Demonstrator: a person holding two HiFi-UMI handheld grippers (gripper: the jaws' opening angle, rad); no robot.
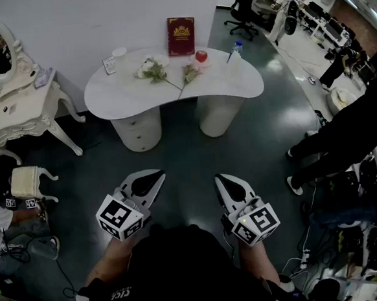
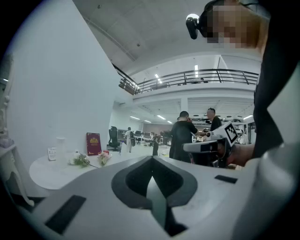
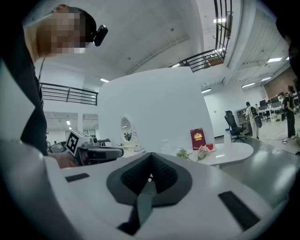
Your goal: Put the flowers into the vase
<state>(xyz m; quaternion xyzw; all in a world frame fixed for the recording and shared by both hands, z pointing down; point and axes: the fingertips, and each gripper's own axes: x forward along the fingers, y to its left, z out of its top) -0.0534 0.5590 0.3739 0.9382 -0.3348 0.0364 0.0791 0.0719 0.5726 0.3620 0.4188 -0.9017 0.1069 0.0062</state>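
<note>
flowers (image 1: 153, 70) flat on white table (image 1: 235, 84), well ahead | open floor (image 1: 182, 150) up to table front | dressing table (image 1: 16, 108) at left | left gripper (image 1: 157, 176), right gripper (image 1: 222, 179): jaws pressed together, nothing held or touched

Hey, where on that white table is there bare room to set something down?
In the head view, the table's left end is bare, in front of the card and left of the white flower. The right end is bare too, in front of the bottle. The back middle is crowded: white flower, pink flower, red book.
</note>
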